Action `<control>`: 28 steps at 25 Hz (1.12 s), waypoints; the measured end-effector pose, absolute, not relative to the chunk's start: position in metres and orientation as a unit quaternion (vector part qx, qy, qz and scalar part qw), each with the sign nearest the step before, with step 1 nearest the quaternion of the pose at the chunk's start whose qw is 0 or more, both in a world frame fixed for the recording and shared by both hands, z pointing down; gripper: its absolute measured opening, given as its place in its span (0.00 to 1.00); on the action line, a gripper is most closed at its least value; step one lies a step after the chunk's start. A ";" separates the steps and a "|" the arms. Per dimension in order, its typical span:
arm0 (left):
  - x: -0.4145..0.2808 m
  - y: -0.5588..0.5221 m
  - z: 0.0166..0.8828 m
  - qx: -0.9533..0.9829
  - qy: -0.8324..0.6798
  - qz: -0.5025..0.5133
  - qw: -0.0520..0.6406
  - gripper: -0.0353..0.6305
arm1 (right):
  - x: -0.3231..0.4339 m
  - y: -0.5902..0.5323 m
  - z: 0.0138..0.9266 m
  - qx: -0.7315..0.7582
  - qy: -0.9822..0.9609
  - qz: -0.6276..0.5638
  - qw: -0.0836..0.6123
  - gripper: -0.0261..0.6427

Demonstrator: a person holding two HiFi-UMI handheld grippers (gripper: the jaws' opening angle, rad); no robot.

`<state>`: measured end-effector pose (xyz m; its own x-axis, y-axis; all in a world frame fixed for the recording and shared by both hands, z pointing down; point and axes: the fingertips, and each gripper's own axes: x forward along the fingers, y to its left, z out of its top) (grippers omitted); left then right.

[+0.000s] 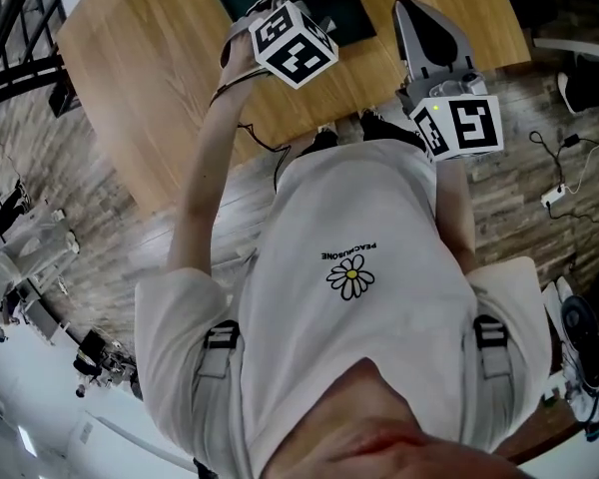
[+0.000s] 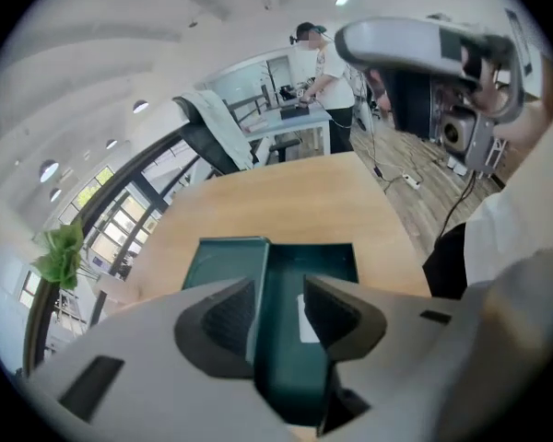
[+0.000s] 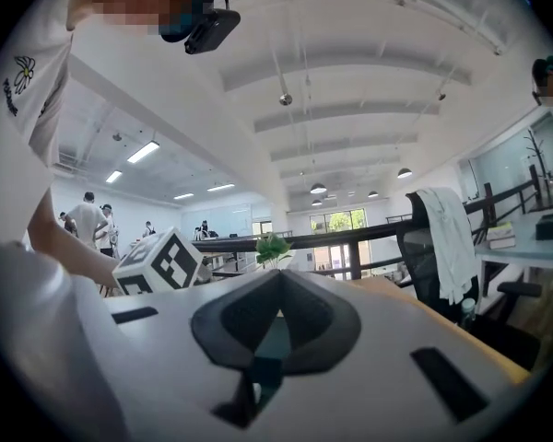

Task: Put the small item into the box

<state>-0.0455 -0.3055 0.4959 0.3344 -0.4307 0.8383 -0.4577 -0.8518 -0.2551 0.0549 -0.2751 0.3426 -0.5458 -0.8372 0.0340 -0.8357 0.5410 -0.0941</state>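
A dark green box (image 2: 300, 274) lies open on the wooden table (image 2: 286, 201), its lid (image 2: 226, 261) folded out to the left. A small white item (image 2: 305, 318) lies inside it, partly hidden behind one jaw. My left gripper (image 2: 276, 316) hovers right over the box, jaws apart, and nothing is pressed between the pads. In the head view its marker cube (image 1: 295, 43) covers part of the box (image 1: 354, 13). My right gripper (image 3: 279, 279) is held off to the right with its tips touching and nothing visible between them; its grey body (image 1: 434, 38) hangs over the table's near edge.
The table's (image 1: 150, 68) near edge lies close to the person's body. Cables and a plug strip (image 1: 559, 193) lie on the wood floor at right. A chair draped with a white garment (image 3: 447, 238) stands beyond the table. Another person (image 2: 327, 72) stands at a far desk.
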 end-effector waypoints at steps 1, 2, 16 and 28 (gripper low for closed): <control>-0.047 -0.309 0.481 0.819 -0.284 0.498 0.010 0.31 | 0.051 -0.276 0.338 -0.473 0.880 -0.042 0.008 0.05; -0.050 -0.313 0.465 0.822 -0.300 0.485 0.006 0.29 | 0.047 -0.278 0.332 -0.470 0.882 -0.034 0.009 0.05; -0.114 -0.298 0.282 0.839 -0.516 0.173 -0.013 0.08 | -0.020 -0.282 0.278 -0.399 0.915 0.046 0.030 0.05; -0.198 -0.247 0.280 0.729 -0.678 -0.078 0.048 0.07 | -0.070 -0.270 0.281 -0.352 0.934 0.067 0.007 0.05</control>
